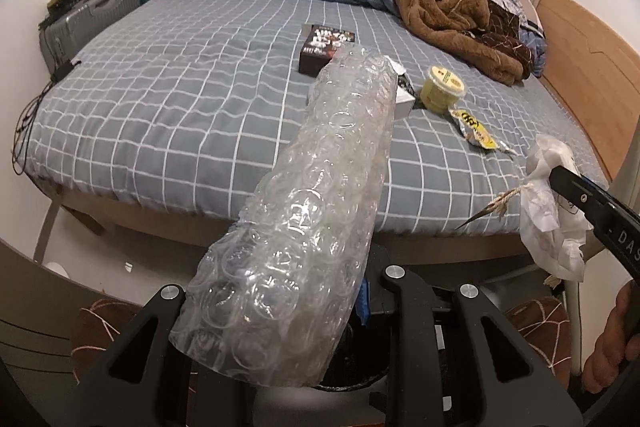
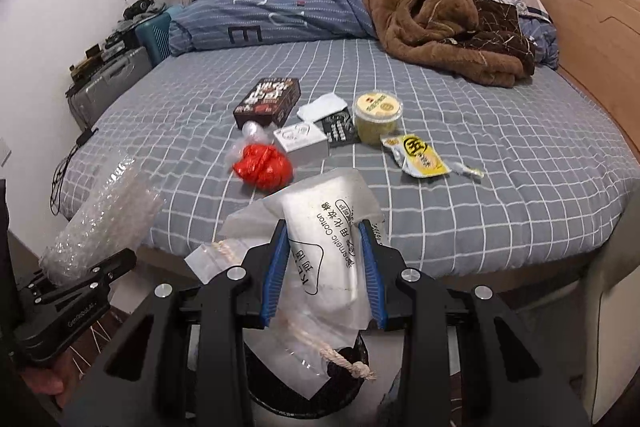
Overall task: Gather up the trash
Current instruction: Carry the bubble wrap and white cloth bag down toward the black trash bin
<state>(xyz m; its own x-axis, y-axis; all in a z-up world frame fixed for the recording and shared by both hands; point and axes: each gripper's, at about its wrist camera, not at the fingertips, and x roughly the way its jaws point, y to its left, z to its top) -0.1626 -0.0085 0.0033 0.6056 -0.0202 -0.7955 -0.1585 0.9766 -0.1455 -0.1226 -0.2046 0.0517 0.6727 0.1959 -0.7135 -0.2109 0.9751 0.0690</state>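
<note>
Two grippers are each clamped on a piece of trash above the near edge of the bed. The left gripper has its jaws closed partway on a roll of bubble wrap, which juts from between the fingers toward 1 o'clock in the left wrist view; the roll hides most of the pads. The right gripper squeezes a white cosmetic-cotton bag between its blue pads, jaws narrowed to the bag's width, and a twine drawstring dangles from the bag at 6 o'clock. Below both grippers, at 6 o'clock in each wrist view, sits the dark rim of a black bin.

On the grey checked bedsheet, more trash lies clustered near the centre of the right wrist view: a dark printed box at 11 o'clock of the cluster, a red crumpled bag at 8 o'clock, a small white box just beside a black card, a folded white tissue behind them, a yellow-lidded tub at 2 o'clock, and a yellow snack wrapper at 4 o'clock. A brown fleece blanket and a blue striped duvet are bunched at the far end of the bed at 12 o'clock. Suitcases stand beside the bed at 9 o'clock.
</note>
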